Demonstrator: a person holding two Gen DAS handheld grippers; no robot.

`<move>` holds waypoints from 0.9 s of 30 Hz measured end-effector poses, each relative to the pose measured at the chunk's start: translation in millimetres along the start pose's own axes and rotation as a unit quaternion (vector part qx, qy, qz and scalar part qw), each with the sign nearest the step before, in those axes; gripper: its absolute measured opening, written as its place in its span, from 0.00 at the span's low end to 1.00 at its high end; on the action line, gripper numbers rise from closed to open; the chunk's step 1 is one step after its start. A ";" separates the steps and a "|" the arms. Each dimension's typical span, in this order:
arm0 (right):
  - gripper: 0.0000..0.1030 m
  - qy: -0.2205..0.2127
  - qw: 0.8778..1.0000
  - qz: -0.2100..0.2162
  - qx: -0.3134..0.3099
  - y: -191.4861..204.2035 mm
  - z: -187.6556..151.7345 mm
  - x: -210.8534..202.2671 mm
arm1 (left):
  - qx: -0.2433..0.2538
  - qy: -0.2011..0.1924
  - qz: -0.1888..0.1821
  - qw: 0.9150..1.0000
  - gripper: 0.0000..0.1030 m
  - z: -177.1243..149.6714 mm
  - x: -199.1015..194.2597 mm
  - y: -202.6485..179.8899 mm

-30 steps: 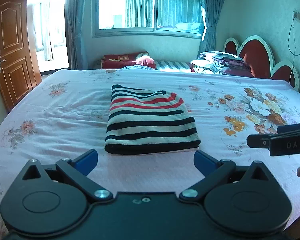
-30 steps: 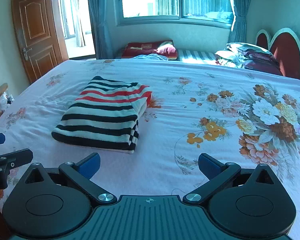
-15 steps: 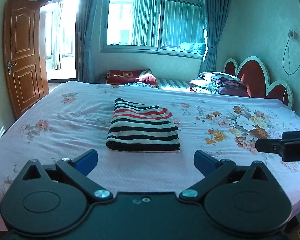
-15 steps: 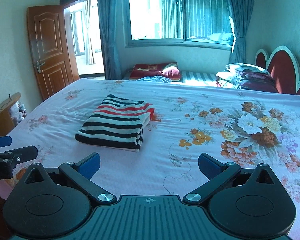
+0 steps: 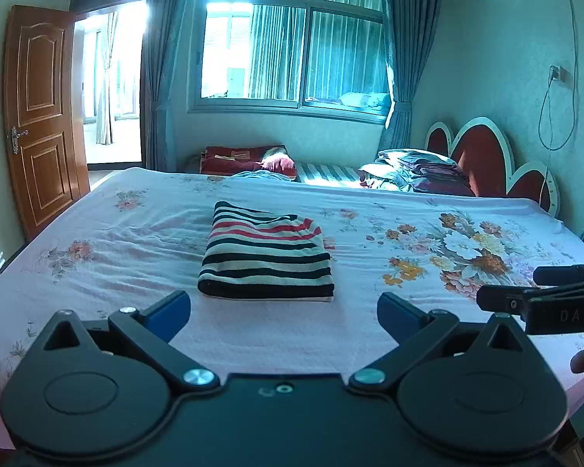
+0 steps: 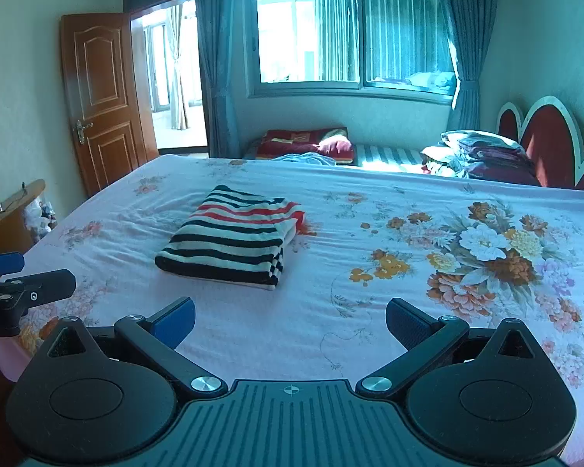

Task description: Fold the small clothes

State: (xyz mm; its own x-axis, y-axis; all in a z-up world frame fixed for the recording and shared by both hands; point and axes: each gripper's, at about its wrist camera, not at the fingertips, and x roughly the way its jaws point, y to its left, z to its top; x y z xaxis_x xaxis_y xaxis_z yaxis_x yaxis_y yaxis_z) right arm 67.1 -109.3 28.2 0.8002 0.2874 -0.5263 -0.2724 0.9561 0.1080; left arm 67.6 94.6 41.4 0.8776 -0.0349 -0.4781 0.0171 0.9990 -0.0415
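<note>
Striped in black, cream and red, the folded garment [image 5: 266,255] is lying as a neat flat rectangle near the middle of the floral bedsheet [image 5: 428,311], nothing holding it. Both the left gripper [image 5: 282,311] and right gripper [image 6: 290,321] are hanging spread wide and empty, well short of it.

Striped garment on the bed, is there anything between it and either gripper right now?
Nothing visible. Only bare floral bedsheet lies between the open left gripper and the folded striped garment, and likewise ahead of the open right gripper.
</note>
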 end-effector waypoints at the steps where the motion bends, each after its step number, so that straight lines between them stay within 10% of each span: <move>1: 1.00 -0.001 1.000 0.000 0.000 0.5 0.4 -0.3 | 0.002 0.000 0.000 1.000 0.99 -0.1 0.0 -0.3; 27: 1.00 -0.004 1.000 -0.006 0.001 1.8 -0.4 -0.4 | 0.002 0.000 -0.004 1.000 0.99 -1.4 4.4 4.2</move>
State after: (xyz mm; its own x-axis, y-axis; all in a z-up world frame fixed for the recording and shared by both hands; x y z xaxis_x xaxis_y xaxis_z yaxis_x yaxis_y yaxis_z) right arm 66.0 -107.8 28.2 0.8077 0.2759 -0.5211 -0.2613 0.9597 0.1032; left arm 70.8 98.6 37.9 0.8778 -0.0433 -0.4770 0.0263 0.9988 -0.0424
